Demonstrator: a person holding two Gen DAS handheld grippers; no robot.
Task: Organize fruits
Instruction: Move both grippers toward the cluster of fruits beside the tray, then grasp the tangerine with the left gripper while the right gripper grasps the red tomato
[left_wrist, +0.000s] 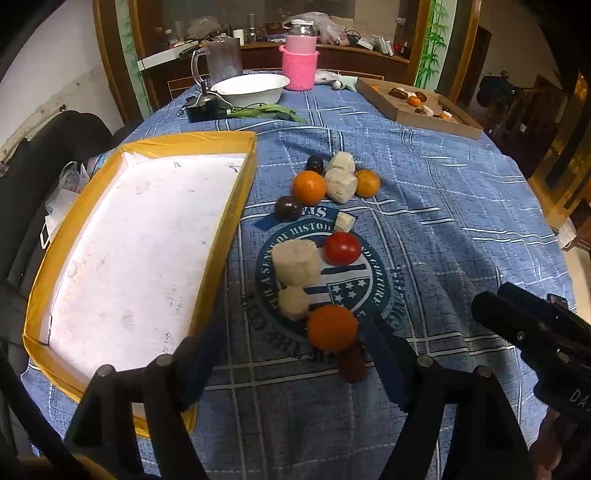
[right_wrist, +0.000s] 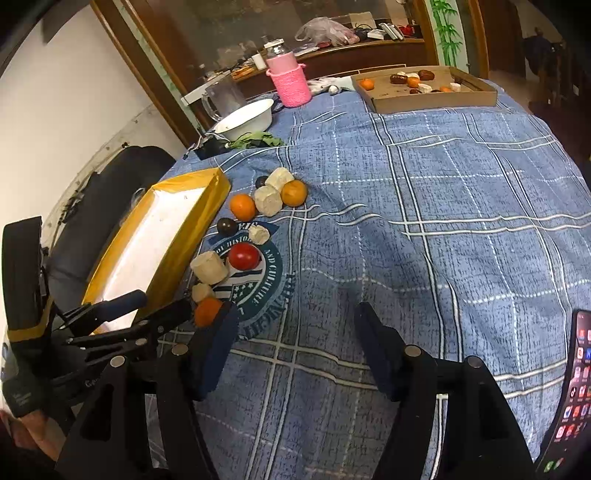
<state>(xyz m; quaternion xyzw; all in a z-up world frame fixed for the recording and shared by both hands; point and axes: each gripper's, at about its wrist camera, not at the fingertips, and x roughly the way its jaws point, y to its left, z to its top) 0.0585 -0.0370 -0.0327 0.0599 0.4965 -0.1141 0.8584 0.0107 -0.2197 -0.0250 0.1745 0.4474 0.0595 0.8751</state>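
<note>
Both hand-held grippers agape, empty: left hand-held gripper (left_wrist: 291, 354) approaching nearest orange (left_wrist: 332, 327); next, close, transfer to yellow-rimmed tray (left_wrist: 236, 192).

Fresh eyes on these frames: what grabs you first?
The loose cluster of fruits on the blue plaid tablecloth, with a red tomato mid-pile and an orange nearest the open left gripper. Beside it on the left lies an empty yellow-rimmed tray.
</note>
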